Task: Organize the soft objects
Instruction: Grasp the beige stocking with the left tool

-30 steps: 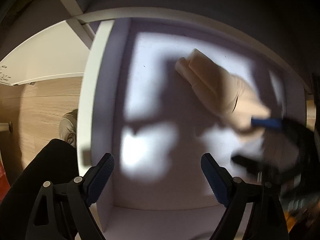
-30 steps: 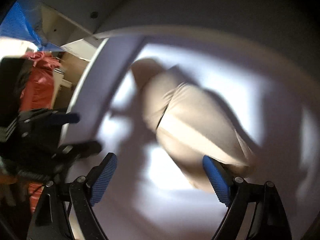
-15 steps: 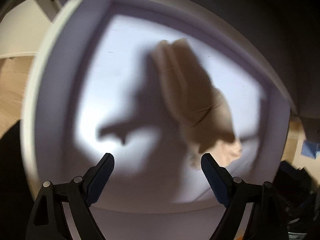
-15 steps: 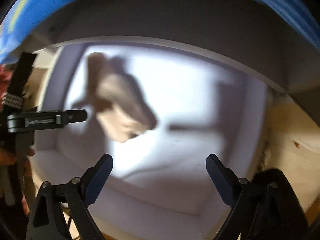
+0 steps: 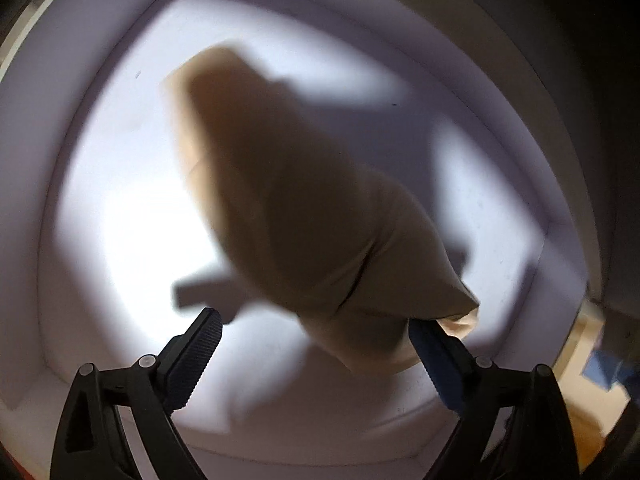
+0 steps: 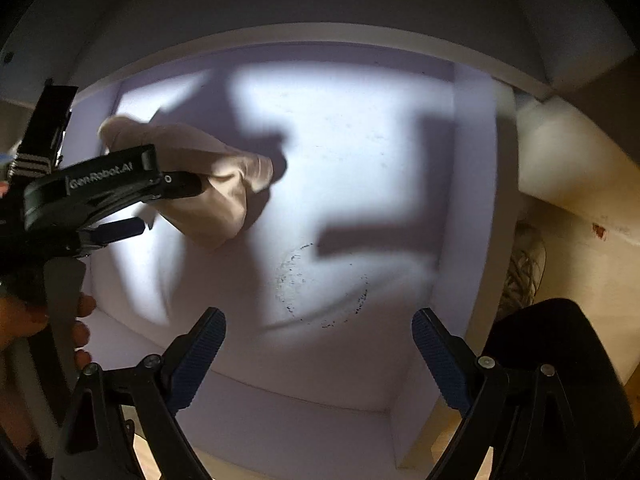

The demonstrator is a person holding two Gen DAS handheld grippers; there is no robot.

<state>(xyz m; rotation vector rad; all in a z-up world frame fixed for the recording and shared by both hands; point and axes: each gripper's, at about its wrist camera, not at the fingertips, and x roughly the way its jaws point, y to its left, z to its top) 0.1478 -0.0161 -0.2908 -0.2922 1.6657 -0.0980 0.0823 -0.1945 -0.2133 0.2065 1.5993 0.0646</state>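
- The white bin (image 5: 100, 360) fills both views, but its floor is half glare, half shadow, so detail's hard to read; some dark scuff specks (image 6: 320, 280) show in the right view.
- The beige cloth (image 5: 300, 208) lies in the bin, blurry and mostly shaded in the left view. I can't tell if it's folded or rolled.
- Left gripper (image 5: 316, 340): fingers have just been opening and stand wide. The cloth's near end sits by the right-side finger (image 5: 436, 360); contact is unclear, no pinch.
- Right gripper (image 6: 320, 344): fingers wide apart over bare floor, nothing between them, cloth well off to their left.
- The left gripper's body reads "GenRobot.AI" (image 6: 100, 174) in the right view.
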